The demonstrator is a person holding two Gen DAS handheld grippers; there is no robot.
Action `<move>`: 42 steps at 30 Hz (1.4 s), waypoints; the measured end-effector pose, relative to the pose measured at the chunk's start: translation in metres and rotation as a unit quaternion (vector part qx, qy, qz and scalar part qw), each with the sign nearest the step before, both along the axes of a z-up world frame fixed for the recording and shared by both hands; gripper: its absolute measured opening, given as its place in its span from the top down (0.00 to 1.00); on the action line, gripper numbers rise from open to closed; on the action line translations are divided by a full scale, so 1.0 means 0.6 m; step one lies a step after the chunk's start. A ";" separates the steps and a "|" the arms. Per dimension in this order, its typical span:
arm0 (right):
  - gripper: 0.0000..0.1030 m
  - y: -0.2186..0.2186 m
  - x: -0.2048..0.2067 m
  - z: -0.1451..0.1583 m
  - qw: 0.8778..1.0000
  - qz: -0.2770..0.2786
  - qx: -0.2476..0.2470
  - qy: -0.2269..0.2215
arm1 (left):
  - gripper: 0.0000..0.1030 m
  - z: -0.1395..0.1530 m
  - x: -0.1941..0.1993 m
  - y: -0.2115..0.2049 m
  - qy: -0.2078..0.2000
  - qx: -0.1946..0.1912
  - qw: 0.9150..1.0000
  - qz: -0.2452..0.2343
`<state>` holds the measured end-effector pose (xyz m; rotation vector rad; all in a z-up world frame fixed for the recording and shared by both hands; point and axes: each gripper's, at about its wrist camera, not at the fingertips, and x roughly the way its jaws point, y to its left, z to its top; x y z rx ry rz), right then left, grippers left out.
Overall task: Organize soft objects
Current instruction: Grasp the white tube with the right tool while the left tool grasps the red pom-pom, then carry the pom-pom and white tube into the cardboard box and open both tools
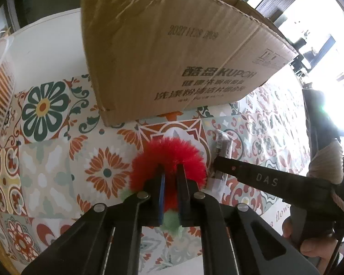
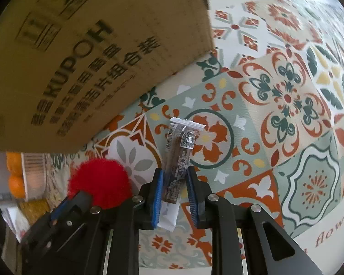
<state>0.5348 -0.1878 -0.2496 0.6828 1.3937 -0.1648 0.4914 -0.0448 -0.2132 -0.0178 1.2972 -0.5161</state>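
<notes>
Patterned tablecloth (image 2: 286,96); box (image 1: 167,45) cropping off top. Your left gripper (image 1: 170,174) is squeezing the half-hidden red pompom (image 1: 169,153); your right gripper (image 2: 174,178) is pinching the sachet (image 2: 178,158).

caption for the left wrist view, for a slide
Left gripper clamps a red fluffy pom-pom on the patterned tablecloth, near a cardboard box.

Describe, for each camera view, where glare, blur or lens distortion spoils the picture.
Left wrist view: a blown-out window whitens the right side, and the cardboard box edges bow from the fisheye. Right wrist view: box print is smeared, while the snack packet stays sharp.
</notes>
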 end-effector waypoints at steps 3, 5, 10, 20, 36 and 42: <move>0.81 0.013 0.001 0.001 1.000 0.022 -0.004 -0.008 | 0.92 0.005 -0.015 0.006 -0.007 -0.001 1.000 0.006; 0.81 0.020 -0.010 0.005 0.999 0.032 -0.006 -0.013 | 0.93 0.009 -0.030 0.010 -0.011 -0.003 1.000 0.008; 0.81 0.032 -0.030 0.026 0.998 0.046 -0.017 -0.033 | 0.94 0.025 -0.049 0.010 -0.017 -0.009 1.000 0.013; 0.81 0.049 -0.070 0.088 0.995 0.061 -0.025 -0.079 | 0.95 0.081 -0.079 0.013 -0.058 -0.017 0.998 0.025; 0.81 0.010 -0.114 0.225 0.980 0.086 -0.048 -0.171 | 0.95 0.205 -0.107 0.015 -0.140 -0.036 0.989 0.037; 0.81 0.009 -0.115 0.276 0.973 0.092 -0.050 -0.205 | 0.95 0.251 -0.106 0.012 -0.173 -0.040 0.983 0.036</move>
